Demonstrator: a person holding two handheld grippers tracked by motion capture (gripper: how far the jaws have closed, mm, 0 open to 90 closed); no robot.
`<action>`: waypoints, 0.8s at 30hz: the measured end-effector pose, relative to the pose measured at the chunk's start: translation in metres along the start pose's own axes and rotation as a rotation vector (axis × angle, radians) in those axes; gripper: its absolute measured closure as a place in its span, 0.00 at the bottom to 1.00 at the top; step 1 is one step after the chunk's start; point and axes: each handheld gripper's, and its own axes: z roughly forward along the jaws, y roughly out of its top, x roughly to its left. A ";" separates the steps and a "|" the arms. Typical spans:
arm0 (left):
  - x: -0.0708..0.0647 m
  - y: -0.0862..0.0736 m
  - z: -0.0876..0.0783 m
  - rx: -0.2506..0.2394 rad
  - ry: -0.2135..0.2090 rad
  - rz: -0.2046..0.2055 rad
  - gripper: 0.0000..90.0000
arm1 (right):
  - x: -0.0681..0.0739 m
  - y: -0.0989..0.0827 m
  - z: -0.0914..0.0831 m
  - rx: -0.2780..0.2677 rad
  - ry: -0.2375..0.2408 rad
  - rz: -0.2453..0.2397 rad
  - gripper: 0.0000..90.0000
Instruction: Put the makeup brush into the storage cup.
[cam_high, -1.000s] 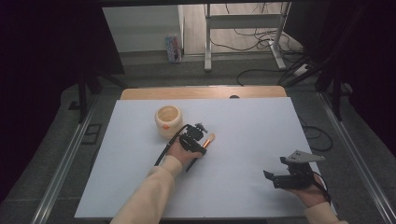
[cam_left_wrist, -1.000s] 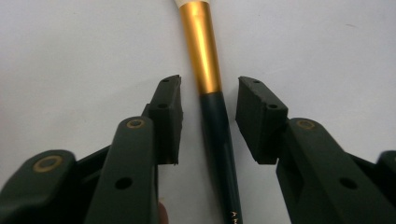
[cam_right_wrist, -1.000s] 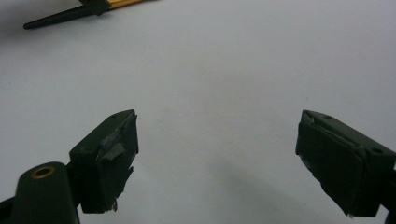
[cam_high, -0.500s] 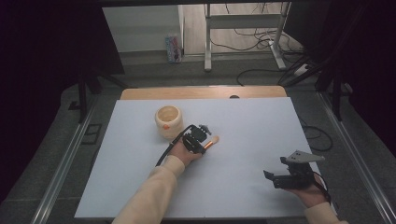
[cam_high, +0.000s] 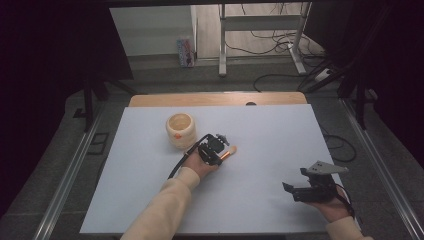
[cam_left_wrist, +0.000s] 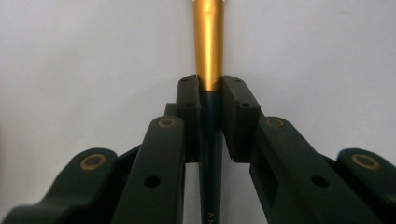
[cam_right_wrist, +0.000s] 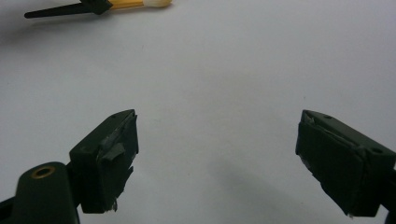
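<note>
A brush (cam_high: 230, 151) with a dark tapered handle, a gold ferrule (cam_left_wrist: 208, 42) and a pale tip lies low over the white sheet, just right of a beige cup (cam_high: 179, 129). My left gripper (cam_high: 216, 153) is shut on it. In the left gripper view the jaws (cam_left_wrist: 208, 86) pinch the handle right where the gold ferrule begins. My right gripper (cam_high: 290, 191) rests near the front right of the sheet, pointing left. Its jaws (cam_right_wrist: 217, 154) stand wide open with nothing between them. The brush (cam_right_wrist: 130, 4) shows far off at the top of the right gripper view.
The white sheet (cam_high: 270, 130) covers the table, with a strip of wooden tabletop (cam_high: 215, 98) at the far edge. Metal rails (cam_high: 67, 175) run along both sides. Cables and a table frame lie on the floor beyond.
The left hand has shifted slightly to the right, with its gripper over the brush handle. The right hand and gripper have stayed where they were.
</note>
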 end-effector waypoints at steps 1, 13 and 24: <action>-0.001 0.001 -0.002 -0.007 -0.002 0.001 0.87 | 0.000 0.000 0.000 0.000 -0.001 -0.001 0.15; 0.003 -0.002 -0.026 -0.097 0.000 -0.033 0.87 | 0.000 0.000 0.000 -0.001 -0.001 -0.003 0.15; 0.007 -0.005 -0.043 -0.148 0.004 -0.044 0.87 | 0.000 0.000 0.000 -0.003 -0.003 0.000 0.15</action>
